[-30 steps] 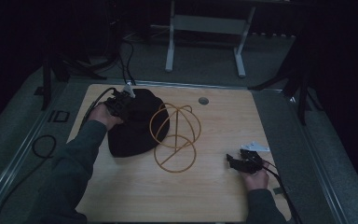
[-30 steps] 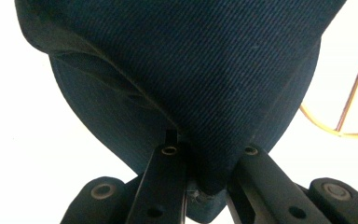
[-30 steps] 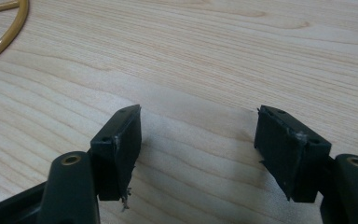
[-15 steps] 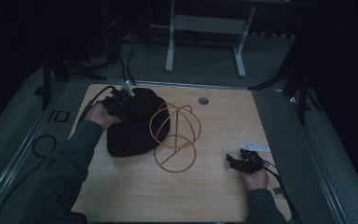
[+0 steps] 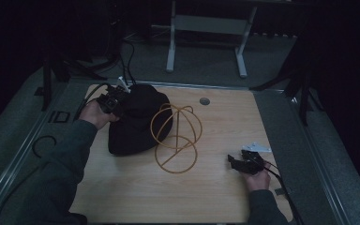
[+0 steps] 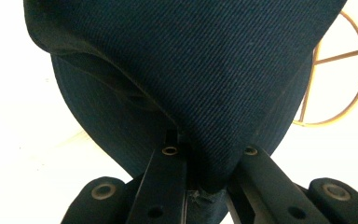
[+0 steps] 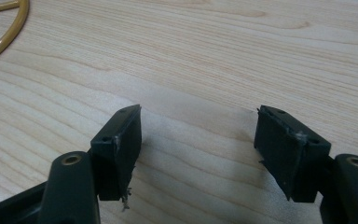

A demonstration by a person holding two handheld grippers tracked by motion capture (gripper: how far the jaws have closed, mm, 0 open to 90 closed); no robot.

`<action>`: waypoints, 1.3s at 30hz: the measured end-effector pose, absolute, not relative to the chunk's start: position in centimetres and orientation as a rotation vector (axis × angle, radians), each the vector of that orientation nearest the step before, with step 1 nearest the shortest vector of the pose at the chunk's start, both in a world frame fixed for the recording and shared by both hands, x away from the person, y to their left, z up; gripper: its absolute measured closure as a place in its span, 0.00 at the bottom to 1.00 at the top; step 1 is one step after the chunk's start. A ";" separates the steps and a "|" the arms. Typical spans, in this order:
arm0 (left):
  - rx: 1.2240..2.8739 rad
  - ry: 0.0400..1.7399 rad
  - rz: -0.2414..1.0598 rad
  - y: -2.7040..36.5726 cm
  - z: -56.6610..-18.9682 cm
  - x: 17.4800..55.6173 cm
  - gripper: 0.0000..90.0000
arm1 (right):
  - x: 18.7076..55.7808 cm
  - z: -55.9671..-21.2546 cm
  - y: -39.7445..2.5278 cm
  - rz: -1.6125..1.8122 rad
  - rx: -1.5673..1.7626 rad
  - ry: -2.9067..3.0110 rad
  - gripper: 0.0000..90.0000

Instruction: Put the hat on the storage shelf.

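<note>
The left tool (image 5: 114,104) pinches the dark hat (image 5: 138,119), which leans beside the wire stand (image 5: 176,137), not yet on it. The right tool (image 5: 239,161) rests with jaws apart at 4 o'clock on the surface (image 5: 136,187).

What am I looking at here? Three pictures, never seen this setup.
No robot: a person holds hand-held tongs in each hand at a wooden table. The high view looks down from above the person. The other two come from cameras riding on each tongs, looking along the two black jaws.

On the table lie a dark hat and a gold wire stand, which touch in the high view.

The left tongs are shut on the hat's edge; in the left gripper view the fabric is pinched between the jaws. The right tongs are open and empty, low over bare wood near the table's right edge, jaws wide apart in the right gripper view.
</note>
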State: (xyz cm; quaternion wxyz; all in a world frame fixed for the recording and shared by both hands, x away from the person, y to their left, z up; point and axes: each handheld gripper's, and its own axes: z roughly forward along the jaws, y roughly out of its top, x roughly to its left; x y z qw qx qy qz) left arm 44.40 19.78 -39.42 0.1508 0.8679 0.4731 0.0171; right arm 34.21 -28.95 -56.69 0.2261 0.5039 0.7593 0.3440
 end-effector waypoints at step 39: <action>2.383 1.309 0.150 23.8 -33.3 44.4 0.98 | 34.2 -56.7 -28.9 0.947 1.390 2.093 0.35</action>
